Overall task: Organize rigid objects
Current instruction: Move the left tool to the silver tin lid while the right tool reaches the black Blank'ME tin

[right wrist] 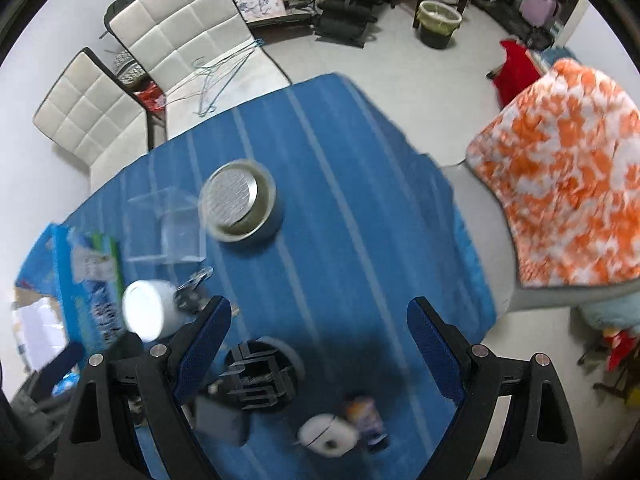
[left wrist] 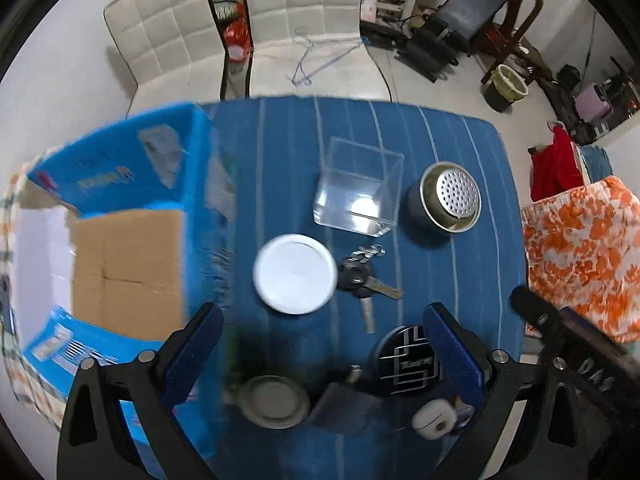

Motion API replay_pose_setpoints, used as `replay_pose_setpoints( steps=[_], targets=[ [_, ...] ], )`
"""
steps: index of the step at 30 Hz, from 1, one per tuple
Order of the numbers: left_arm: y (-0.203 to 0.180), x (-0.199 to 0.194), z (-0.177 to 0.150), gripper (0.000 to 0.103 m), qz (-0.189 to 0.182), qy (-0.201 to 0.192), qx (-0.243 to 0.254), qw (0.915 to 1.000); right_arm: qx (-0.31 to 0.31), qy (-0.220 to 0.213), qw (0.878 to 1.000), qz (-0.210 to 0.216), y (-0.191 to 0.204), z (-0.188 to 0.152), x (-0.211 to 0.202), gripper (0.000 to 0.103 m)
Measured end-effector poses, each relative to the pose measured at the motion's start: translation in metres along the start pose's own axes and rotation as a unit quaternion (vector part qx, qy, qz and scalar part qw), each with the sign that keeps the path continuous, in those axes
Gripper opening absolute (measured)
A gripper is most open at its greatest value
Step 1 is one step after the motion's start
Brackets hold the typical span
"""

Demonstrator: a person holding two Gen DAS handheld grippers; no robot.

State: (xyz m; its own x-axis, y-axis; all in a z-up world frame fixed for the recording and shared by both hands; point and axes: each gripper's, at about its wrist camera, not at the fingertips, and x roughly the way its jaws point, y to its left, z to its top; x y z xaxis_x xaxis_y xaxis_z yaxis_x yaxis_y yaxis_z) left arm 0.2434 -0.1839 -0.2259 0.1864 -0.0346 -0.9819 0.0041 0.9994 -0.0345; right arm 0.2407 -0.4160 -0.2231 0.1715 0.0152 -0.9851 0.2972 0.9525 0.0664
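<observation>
On the blue striped tablecloth [left wrist: 472, 280] lie a white round lid [left wrist: 295, 273], a bunch of keys [left wrist: 362, 278], a clear plastic box [left wrist: 359, 187], a steel cup with a perforated insert [left wrist: 450, 197], a black round tin with a white line pattern [left wrist: 408, 360], a grey metal lid [left wrist: 274, 401], a dark card [left wrist: 346, 408] and a small white earbud case [left wrist: 434, 418]. An open blue cardboard box [left wrist: 120, 240] stands at the left. My left gripper [left wrist: 322, 354] is open above the near items. My right gripper [right wrist: 318, 352] is open above the black tin [right wrist: 260, 376] and the white case [right wrist: 328, 434].
Two white padded chairs [left wrist: 280, 12] stand behind the table, one with wire hangers [left wrist: 320, 60] on its seat. An orange and white cloth [left wrist: 584, 252] covers a chair at the right. A bin [left wrist: 506, 86] and exercise gear stand on the floor beyond.
</observation>
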Motion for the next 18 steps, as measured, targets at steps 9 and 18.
replay_pose_setpoints(
  steps=[9,18],
  targets=[
    [0.0,0.049,-0.002,0.102,0.059,0.036,-0.032,0.9971,-0.039,-0.009,0.999,-0.017,0.003,0.02,0.021,0.092],
    [-0.018,0.072,0.004,0.102,0.17,0.06,-0.009,0.9835,-0.062,-0.021,0.998,-0.023,0.019,0.025,0.029,0.092]
  ],
)
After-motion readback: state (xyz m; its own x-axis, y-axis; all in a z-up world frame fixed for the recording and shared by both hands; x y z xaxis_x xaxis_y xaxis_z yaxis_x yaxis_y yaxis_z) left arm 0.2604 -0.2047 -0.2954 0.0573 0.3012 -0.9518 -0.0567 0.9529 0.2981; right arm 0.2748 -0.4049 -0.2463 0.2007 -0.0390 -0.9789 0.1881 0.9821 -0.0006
